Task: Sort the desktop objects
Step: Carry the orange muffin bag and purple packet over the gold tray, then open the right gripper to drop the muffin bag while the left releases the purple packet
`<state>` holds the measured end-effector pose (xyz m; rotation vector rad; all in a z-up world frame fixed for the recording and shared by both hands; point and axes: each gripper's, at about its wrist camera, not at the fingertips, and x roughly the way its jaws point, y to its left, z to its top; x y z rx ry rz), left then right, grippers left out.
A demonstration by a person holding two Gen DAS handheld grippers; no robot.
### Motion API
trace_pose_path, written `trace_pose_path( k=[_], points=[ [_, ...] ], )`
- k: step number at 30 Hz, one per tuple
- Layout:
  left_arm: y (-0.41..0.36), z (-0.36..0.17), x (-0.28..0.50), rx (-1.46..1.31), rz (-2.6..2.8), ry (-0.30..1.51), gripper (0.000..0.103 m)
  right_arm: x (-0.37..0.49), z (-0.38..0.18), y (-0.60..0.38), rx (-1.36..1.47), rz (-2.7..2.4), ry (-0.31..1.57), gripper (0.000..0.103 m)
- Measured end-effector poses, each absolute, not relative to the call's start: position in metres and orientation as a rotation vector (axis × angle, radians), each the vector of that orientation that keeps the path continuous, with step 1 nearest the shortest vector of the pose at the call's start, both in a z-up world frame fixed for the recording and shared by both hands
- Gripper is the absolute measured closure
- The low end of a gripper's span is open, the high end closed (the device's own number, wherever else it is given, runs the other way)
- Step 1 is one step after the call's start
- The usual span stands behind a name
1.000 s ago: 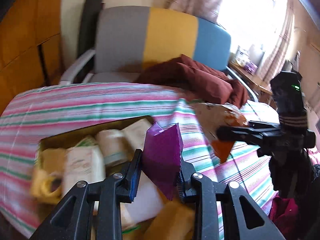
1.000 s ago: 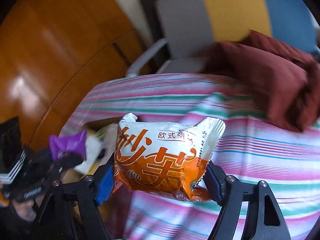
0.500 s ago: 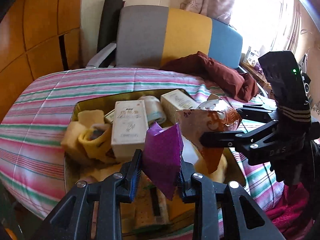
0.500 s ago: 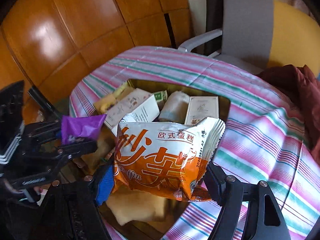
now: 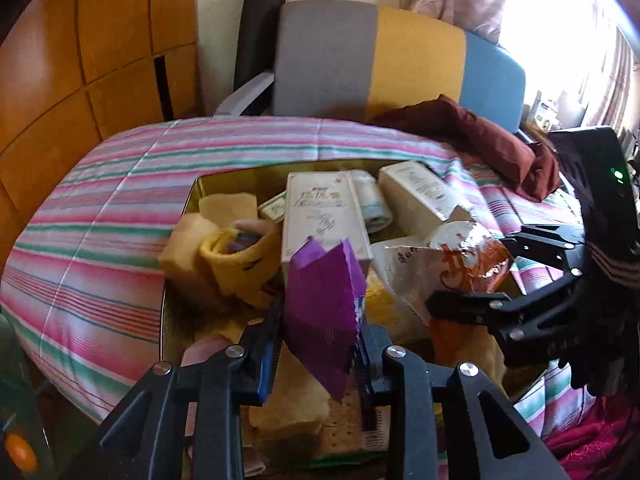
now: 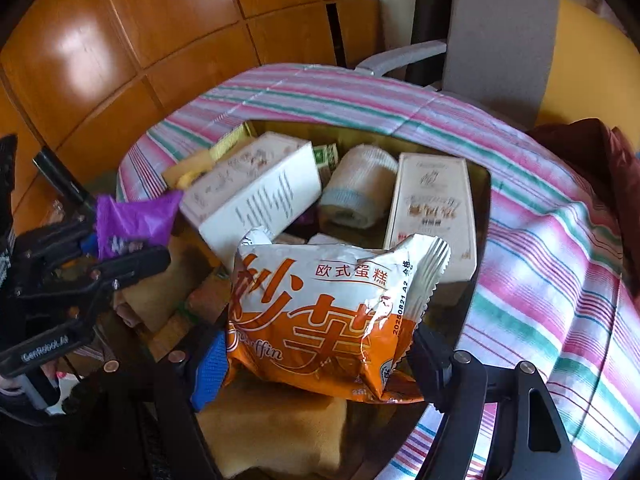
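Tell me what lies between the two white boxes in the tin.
A rolled white cloth with a pale blue band lies between the left white box and the right white box, clearest in the right wrist view.

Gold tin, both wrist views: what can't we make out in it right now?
- Near end of the tin: hidden in the right wrist view by the muffin pack; in the left wrist view by the purple packet.
- Print on the white boxes: too small and blurred in both views.
- Yellow sock: its contents are blurred in the left wrist view.
- Tin's bottom: covered by clutter.
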<state>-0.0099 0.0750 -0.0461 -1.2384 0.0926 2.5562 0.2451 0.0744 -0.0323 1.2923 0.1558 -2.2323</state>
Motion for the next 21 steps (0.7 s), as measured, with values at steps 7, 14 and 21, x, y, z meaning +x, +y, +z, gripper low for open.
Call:
trace_pose_path(
  k=[7, 14, 21],
  points=[
    [0.08, -0.058, -0.013, -1.28, 2.58, 0.126, 0.071, 0.245, -0.035, 0.073, 1.28, -2.244, 0.166, 0.024],
    [0.082, -0.057, -0.012, -1.286, 2.588, 0.132, 0.06, 0.244, -0.026, 0.077, 1.241, -2.269, 0.132, 0.022],
    [0.081, -0.056, -0.012, -1.303, 2.597, 0.116, 0.05, 0.246, -0.012, 0.081, 1.19, -2.294, 0.112, 0.021]
  ],
)
